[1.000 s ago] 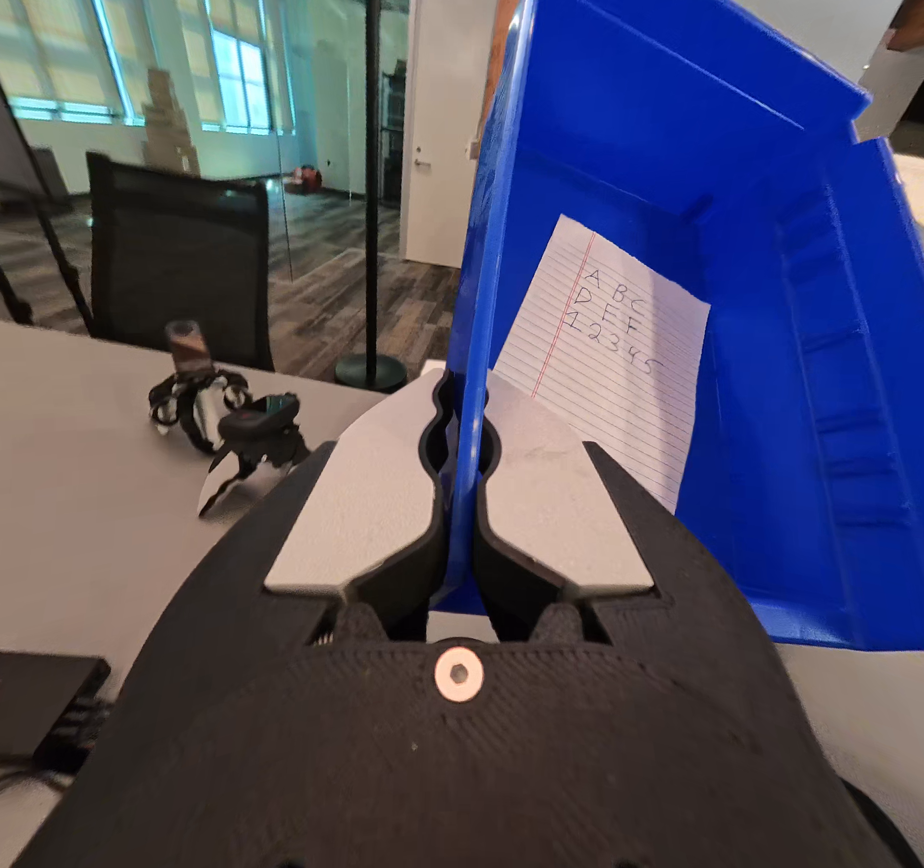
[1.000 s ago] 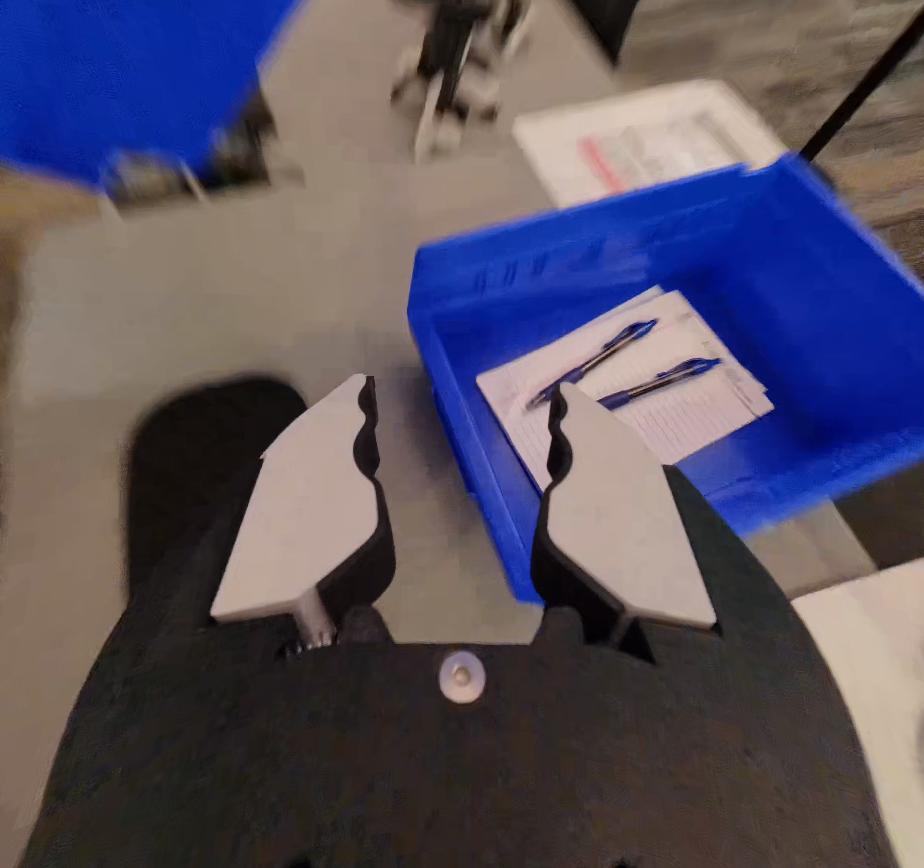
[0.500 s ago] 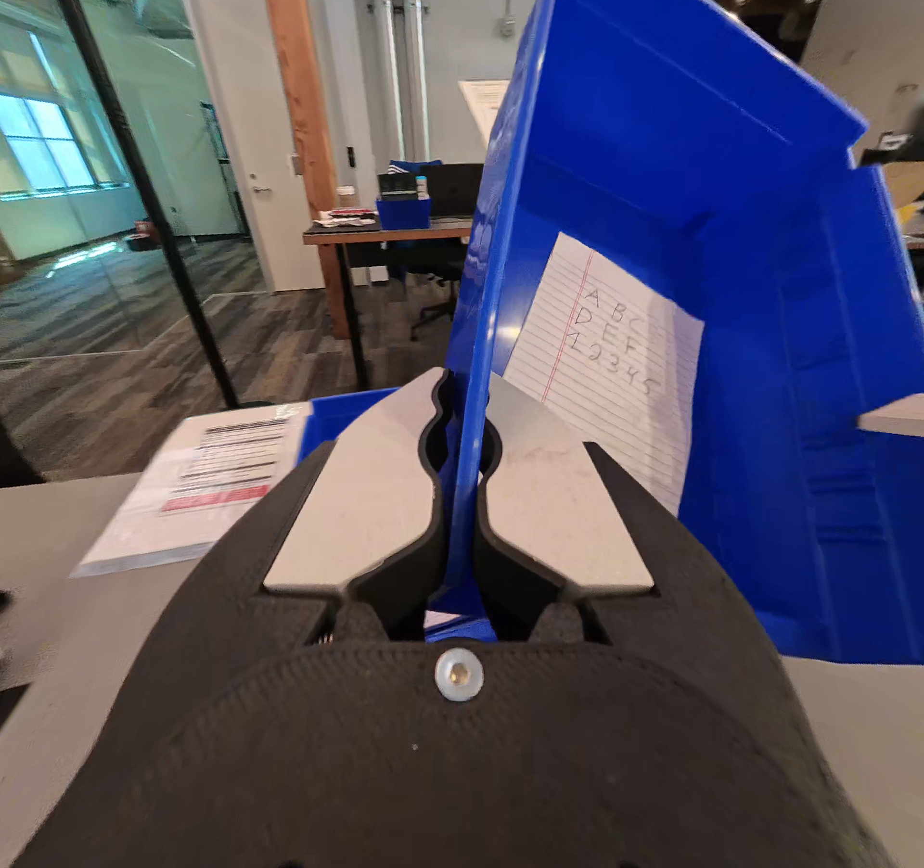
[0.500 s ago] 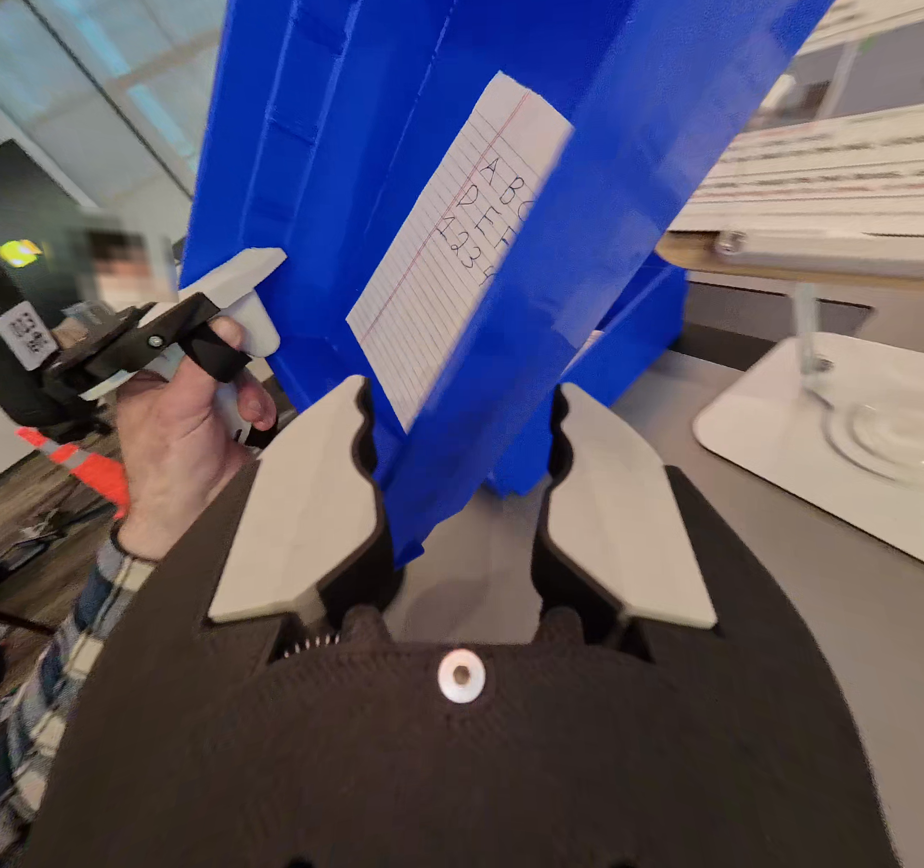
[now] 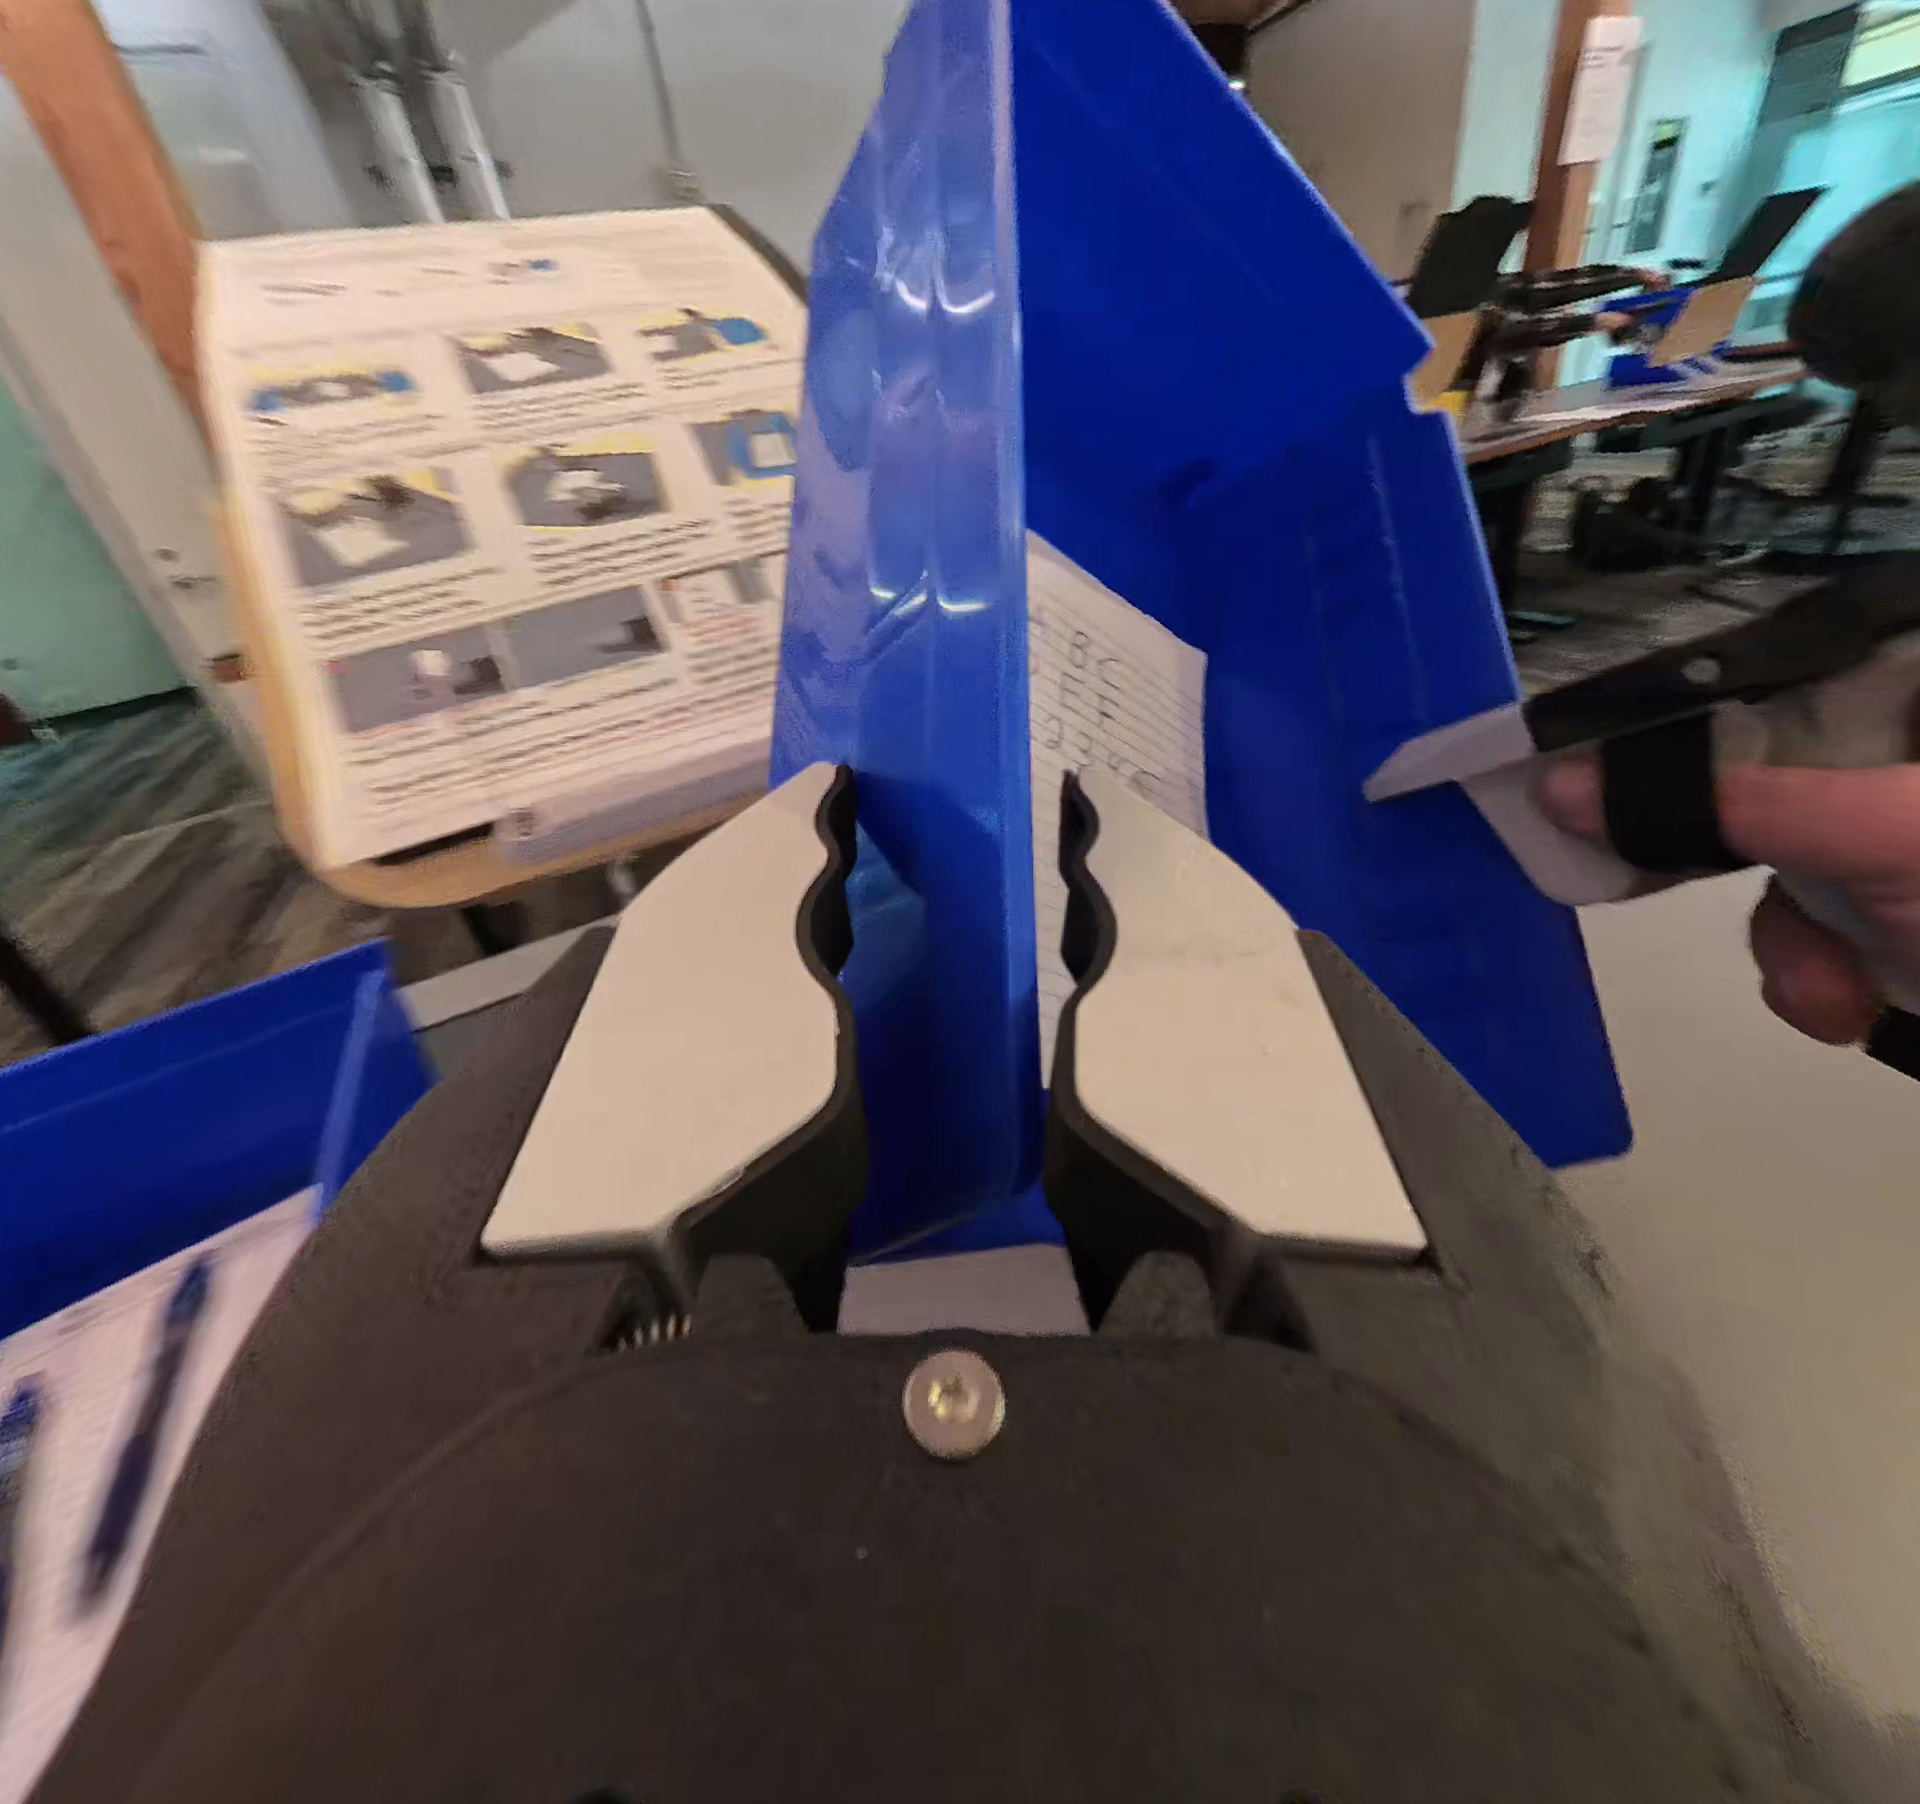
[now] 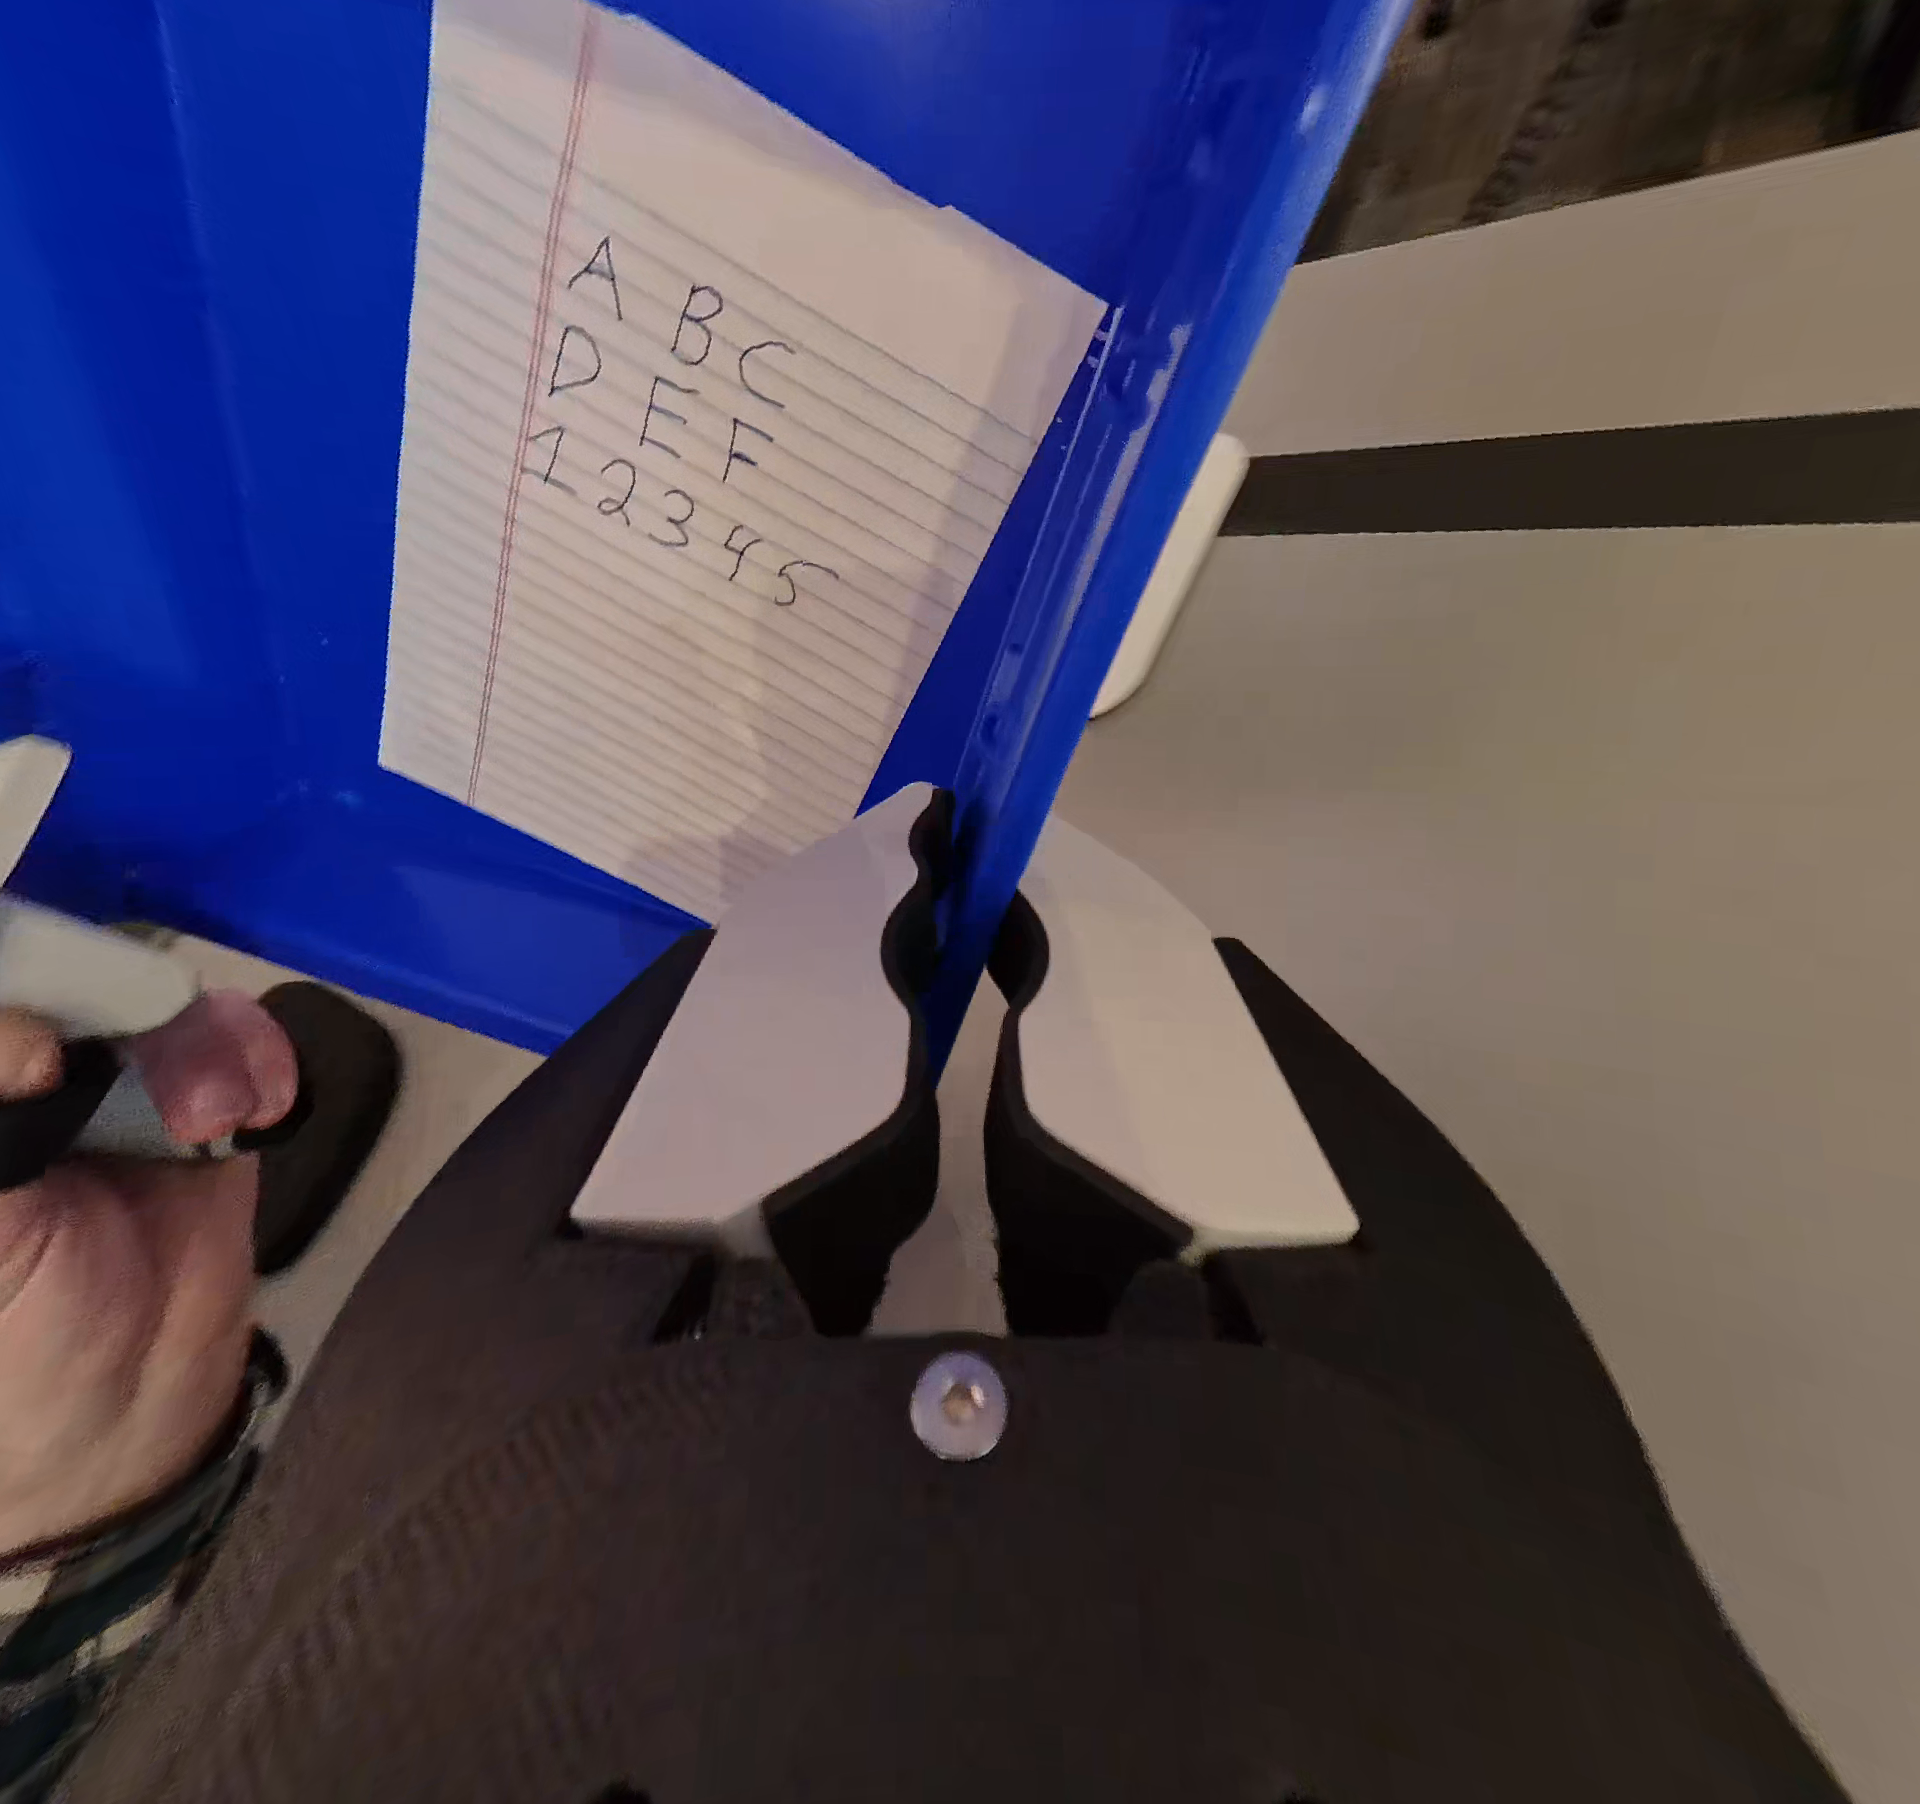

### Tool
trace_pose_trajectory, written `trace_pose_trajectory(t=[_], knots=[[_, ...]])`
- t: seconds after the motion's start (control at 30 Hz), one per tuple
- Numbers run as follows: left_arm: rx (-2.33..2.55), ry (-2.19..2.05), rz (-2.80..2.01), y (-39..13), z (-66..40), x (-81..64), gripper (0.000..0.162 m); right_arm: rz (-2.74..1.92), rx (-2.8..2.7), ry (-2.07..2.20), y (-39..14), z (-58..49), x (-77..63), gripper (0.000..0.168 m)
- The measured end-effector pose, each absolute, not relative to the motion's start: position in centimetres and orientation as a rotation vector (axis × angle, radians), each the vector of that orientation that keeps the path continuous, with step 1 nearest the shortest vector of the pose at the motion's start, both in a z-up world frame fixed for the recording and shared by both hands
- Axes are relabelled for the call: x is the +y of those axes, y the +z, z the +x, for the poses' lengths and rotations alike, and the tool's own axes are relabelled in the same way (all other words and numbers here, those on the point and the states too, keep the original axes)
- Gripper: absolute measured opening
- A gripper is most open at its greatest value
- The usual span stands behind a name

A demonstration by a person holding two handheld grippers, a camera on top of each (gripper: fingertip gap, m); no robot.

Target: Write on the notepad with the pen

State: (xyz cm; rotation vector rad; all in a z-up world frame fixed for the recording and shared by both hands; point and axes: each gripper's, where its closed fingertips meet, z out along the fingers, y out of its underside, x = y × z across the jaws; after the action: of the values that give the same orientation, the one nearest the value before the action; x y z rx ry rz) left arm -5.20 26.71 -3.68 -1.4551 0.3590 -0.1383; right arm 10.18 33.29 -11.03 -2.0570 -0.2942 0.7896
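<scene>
The left gripper (image 5: 953, 780), clamped half a second ago, is now parted around the upended blue bin's (image 5: 1195, 404) wall. Another wall is pinched by the right gripper (image 6: 971, 829). Notepad (image 5: 249, 1276) and pens (image 5: 145, 1422) are left in the second bin (image 5: 156, 1110), so writing is judged not yet begun.

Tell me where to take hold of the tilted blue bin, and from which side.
Grip the blue bin by its thin side wall. Come in edge-on at the rim, with one finger inside and one outside. The wall is flat and narrow enough to pinch. The right gripper is shut on it this way, and the left gripper straddles the other wall, open. Stay clear of the lined sheet.
</scene>
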Motion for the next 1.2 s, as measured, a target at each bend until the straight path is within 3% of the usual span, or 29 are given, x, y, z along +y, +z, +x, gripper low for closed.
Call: trace_pose_trajectory(t=[0.3, 0.57, 0.83, 1.2], knots=[[0.369, -0.692, -1.604, -7.2, 6.8, 29.4, 0.049, -2.232, -0.299, 0.407, -8.3, 23.6, 36.6, 0.002], [0.215, -1.153, -1.877, -12.7, 13.0, 32.9, 0.052, -2.538, -0.393, 0.173, -12.2, 29.5, 40.8, 0.002], [0.255, -1.224, -2.059, -18.3, 16.0, 34.6, 0.059, -2.761, -0.436, 0.113, -17.9, 32.1, 43.2, 0.002], [0.308, -1.244, -2.166, -19.4, 17.0, 37.0, 0.067, -2.862, -0.418, 0.184, -20.9, 32.9, 45.8, 0.002]])
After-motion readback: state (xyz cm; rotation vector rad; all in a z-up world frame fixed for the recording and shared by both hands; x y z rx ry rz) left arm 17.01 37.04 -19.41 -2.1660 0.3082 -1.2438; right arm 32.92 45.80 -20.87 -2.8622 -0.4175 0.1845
